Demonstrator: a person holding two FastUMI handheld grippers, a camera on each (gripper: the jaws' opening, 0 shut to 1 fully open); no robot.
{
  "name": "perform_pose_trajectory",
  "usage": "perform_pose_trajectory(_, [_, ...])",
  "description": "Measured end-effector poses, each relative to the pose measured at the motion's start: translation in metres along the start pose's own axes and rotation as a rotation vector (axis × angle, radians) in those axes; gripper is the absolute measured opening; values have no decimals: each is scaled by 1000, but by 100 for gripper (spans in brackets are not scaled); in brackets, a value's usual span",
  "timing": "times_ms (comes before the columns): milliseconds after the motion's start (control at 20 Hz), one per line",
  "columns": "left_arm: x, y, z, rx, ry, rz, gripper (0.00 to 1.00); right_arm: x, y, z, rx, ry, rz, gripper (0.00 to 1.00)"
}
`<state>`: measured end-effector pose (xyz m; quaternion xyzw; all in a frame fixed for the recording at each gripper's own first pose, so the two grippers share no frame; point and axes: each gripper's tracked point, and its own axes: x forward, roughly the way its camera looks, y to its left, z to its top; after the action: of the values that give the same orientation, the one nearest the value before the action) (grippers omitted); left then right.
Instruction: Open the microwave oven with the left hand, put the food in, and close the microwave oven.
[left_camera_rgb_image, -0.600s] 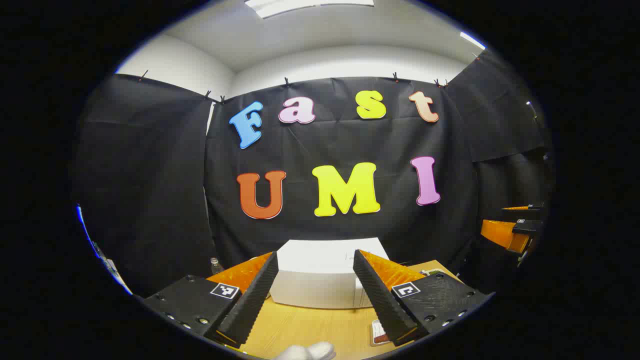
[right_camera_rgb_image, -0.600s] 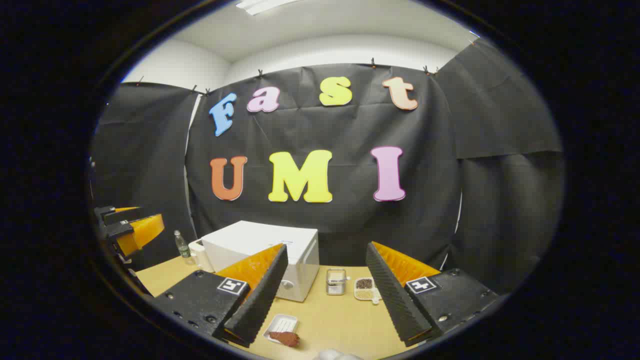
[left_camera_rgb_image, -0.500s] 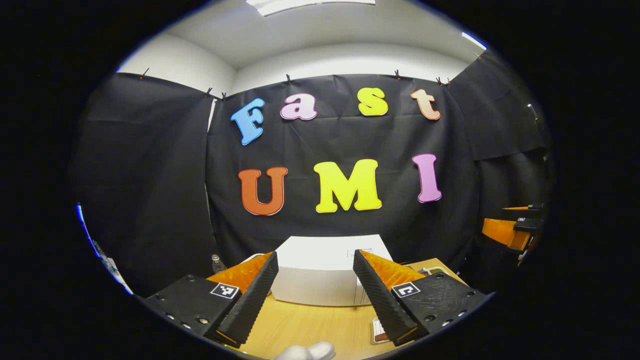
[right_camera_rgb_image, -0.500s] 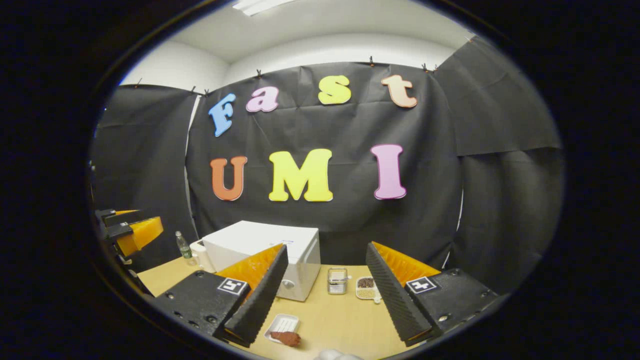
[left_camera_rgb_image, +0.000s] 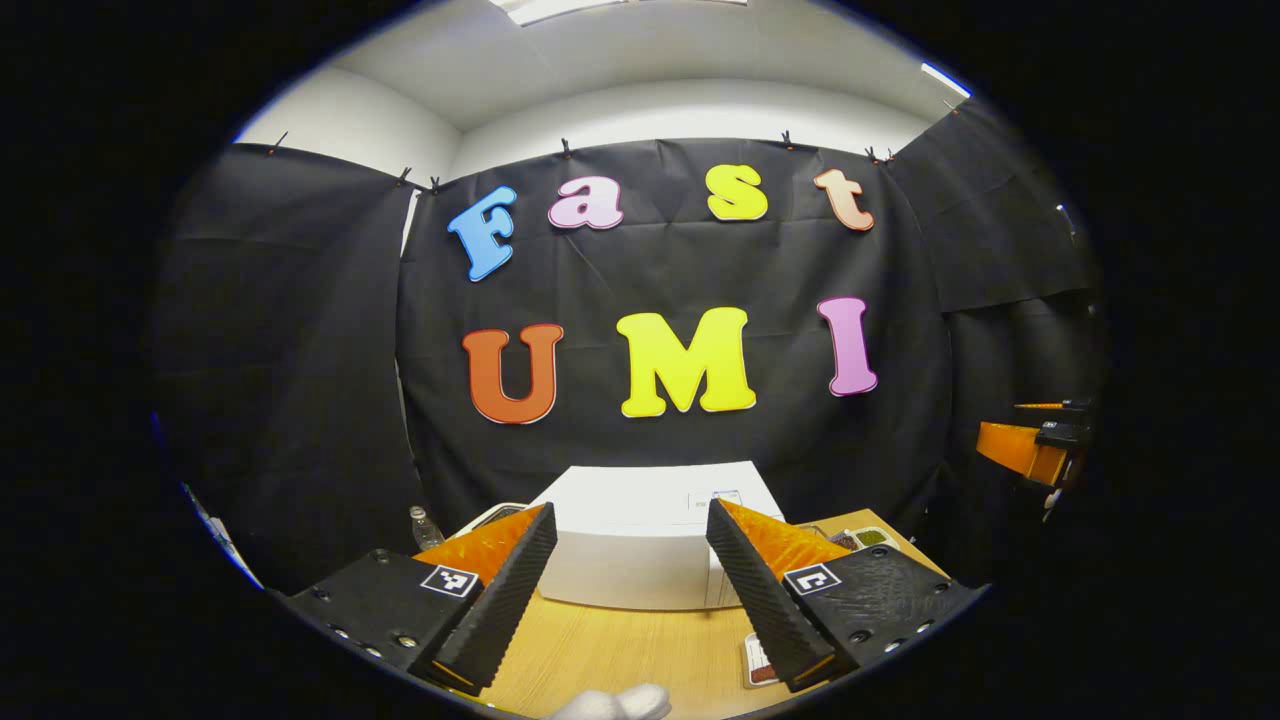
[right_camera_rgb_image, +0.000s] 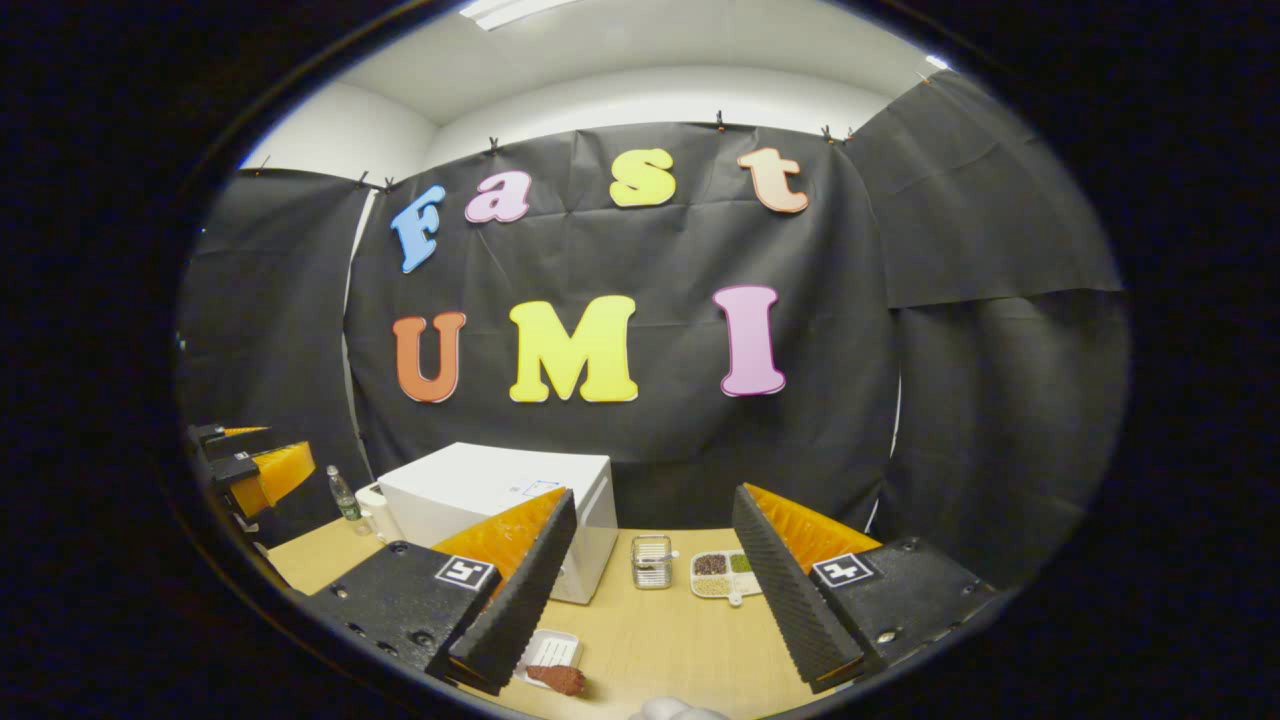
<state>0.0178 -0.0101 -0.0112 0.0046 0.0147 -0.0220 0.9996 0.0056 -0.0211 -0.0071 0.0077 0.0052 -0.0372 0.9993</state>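
White microwave oven (left_camera_rgb_image: 640, 545): it sits on the wooden table (left_camera_rgb_image: 620, 655), straight ahead of your left hand-held gripper (left_camera_rgb_image: 628, 600) and framed between its two fingers; the door looks shut, so opening it is the step in hand.
Left hand-held gripper: its fingers are spread wide and hold nothing; it is well short of the oven.
Door edge: from the right gripper view the knob side (right_camera_rgb_image: 600, 530) is the oven's right end, so the door's free edge is probably near there; I cannot make out a handle, so find it before you commit.
Approach: bring the left hand-held gripper down level with the front, hook or pinch the free edge, and pull in an arc about the hinge, not straight back, or the light oven may slide.
Right hand-held gripper (right_camera_rgb_image: 650, 600): fingers apart, empty, off to the right of the oven.
Food: the brown piece on its small white tray (right_camera_rgb_image: 548, 655) lies just ahead of the right hand-held gripper's left finger; keep clear until the door is wide.
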Motion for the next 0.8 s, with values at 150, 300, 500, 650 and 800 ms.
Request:
perform_pose_trajectory(150, [5,-3,-3,11,-2,-10,95,0,-4,0,-7,2,-8,92])
perform_pose_trajectory(300, [12,-8,-12,0,5,-29,95,-1,-7,3,-5,-2,-13,92])
perform_pose_trajectory(500, [27,-16,-33,9,10,-47,95,-1,-3,5,-7,3,-14,92])
perform_pose_trajectory(650, [47,-29,-62,29,10,-75,95,-2,6,8,-20,11,1,92])
perform_pose_trajectory(800, [71,-47,-102,33,40,-107,95,-4,9,9,-28,28,4,100])
